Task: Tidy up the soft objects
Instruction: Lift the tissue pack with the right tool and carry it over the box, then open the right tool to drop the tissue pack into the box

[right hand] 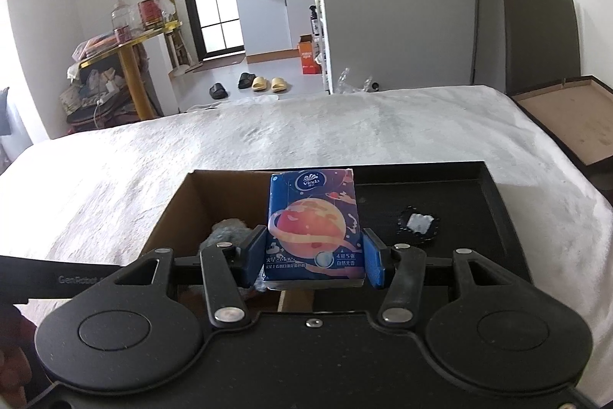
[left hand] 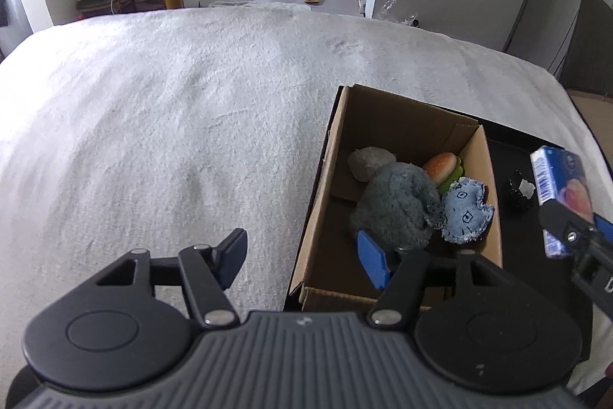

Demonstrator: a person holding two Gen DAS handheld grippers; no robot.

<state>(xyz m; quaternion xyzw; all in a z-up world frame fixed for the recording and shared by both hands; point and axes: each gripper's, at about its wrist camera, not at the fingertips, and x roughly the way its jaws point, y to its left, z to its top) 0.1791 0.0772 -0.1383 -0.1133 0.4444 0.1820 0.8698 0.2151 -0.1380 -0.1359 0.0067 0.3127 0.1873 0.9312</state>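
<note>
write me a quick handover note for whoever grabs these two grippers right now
Right gripper: shut on the blue tissue pack, held upright above the near end of the cardboard box.
Left gripper: open, empty, over the box's near left corner.
Done: grey plush, denim pouch, burger toy and a grey lump lie in the box.
Left: drop the tissue pack in. A small black-edged item lies on the black tray beside the box; it probably goes in too.

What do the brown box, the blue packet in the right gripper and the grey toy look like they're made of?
Box: matte corrugated cardboard, with raw brown walls and folded flaps.
Packet: probably tissues in glossy printed plastic film, with sheen.
Grey toy: plush fabric, with fuzzy pile.
</note>
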